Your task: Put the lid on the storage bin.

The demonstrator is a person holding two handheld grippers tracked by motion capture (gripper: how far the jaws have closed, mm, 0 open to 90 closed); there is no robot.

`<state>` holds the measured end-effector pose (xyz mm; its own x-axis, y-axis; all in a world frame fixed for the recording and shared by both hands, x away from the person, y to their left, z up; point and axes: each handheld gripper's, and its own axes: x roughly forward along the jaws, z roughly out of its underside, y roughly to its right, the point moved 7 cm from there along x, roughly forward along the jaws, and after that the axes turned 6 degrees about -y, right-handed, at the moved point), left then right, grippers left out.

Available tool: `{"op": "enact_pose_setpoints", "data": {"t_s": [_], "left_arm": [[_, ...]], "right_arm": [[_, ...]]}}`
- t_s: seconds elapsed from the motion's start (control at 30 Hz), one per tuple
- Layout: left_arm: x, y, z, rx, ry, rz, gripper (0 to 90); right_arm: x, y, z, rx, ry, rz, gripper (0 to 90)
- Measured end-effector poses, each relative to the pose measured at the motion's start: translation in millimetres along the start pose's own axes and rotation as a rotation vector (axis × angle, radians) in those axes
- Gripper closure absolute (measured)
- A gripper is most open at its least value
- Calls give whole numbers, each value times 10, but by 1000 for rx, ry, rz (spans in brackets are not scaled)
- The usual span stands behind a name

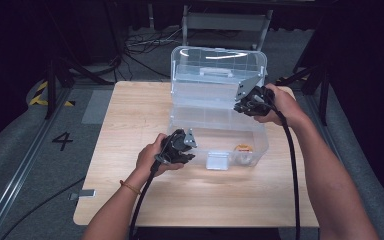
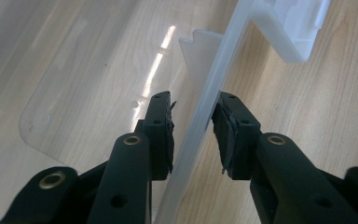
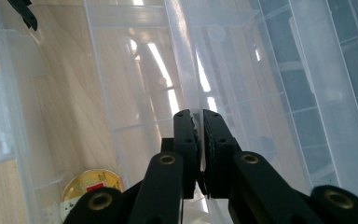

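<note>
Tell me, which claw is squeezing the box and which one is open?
The right claw is squeezed shut on a thin clear wall inside the box. The left claw is open, one jaw on each side of the box's front wall, not pinching it.

Clear glossy plastic box (image 1: pixel 218 100) with a frosted latch (image 1: pixel 217 161), pale matt wood-grain table (image 1: pixel 130 115), matt black grippers with brass-coloured rivets, shiny gold disc (image 3: pixel 91 184) inside box

High view: above, facing forward-down over table (image 1: pixel 130 115). Both gripper views: close, along jaws, sharing clear box (image 1: pixel 220 107) (image 2: pixel 200 121) (image 3: pixel 121 93).
</note>
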<state>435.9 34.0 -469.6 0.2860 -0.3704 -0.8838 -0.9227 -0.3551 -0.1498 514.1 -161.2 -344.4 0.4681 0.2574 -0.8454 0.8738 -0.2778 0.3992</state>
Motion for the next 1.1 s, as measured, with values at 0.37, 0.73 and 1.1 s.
{"op": "enact_pose_setpoints", "data": {"t_s": [0.37, 0.73, 1.1], "left_arm": [[6, 0, -3, 2, -7, -12, 668], [18, -1, -6, -1, -6, -35, 642], [22, 0, -9, 3, -2, -43, 633]], "right_arm": [[-21, -70, 45, 18, 31, -6, 849], [-35, -149, 78, 17, 45, -20, 846], [-41, -230, 100, 19, 57, -22, 839]]}}
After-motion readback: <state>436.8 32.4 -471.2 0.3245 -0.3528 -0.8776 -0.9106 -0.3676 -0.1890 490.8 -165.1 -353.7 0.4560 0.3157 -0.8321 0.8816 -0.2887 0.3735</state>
